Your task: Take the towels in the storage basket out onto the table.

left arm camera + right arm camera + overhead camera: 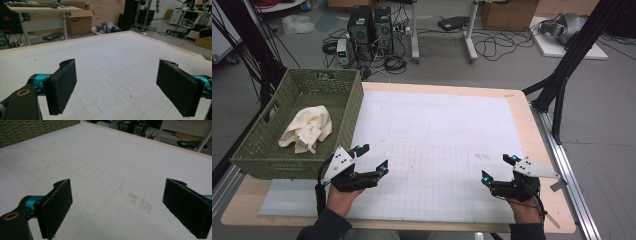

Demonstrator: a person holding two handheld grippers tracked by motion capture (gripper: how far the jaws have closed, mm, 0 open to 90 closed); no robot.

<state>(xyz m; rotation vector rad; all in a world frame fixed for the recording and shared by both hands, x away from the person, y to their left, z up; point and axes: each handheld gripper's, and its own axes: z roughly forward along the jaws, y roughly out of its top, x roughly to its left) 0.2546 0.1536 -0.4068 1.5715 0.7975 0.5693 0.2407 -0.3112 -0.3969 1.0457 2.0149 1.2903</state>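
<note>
The left gripper [372, 159] hovers low over the white gridded mat [437, 135], jaws spread wide with nothing between them, just beside the near corner of the green woven basket [347, 115]. A cream cloth [307, 129] lies crumpled inside that basket, apart from both grippers. The right gripper [499, 168] sits at the mat's near right, jaws likewise wide apart and empty. Ahead of it the mat carries a dark speckled smudge [140, 201], possibly dirt. The mat covers a wooden table [532, 130].
</note>
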